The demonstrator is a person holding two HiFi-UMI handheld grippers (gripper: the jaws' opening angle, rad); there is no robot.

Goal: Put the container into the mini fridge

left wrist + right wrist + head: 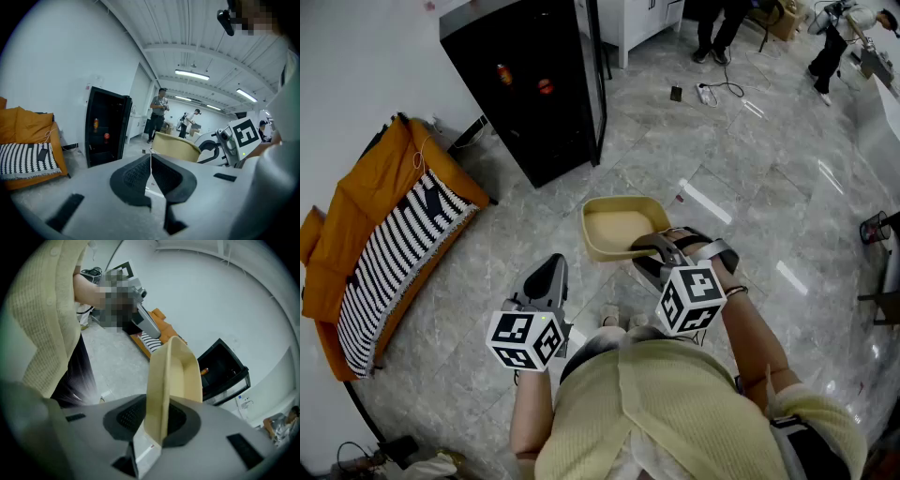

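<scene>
Container [617, 228], a beige tub, is held over the tiled floor [750, 169] in front of the person, one wall pinched between the jaws of the right gripper [157, 420]. To its left the left gripper [151, 171] has its jaws pressed together with nothing between them. Ahead stands the black mini fridge [525, 84], door open, with an orange cushion [366, 187] and a striped cloth [394, 253] to its left

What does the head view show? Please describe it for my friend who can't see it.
The right tool grips a beige container by its rim over a grey floor. The left tool is shut and empty. Ahead stands an open black mini fridge, with an orange sofa at left.
</scene>
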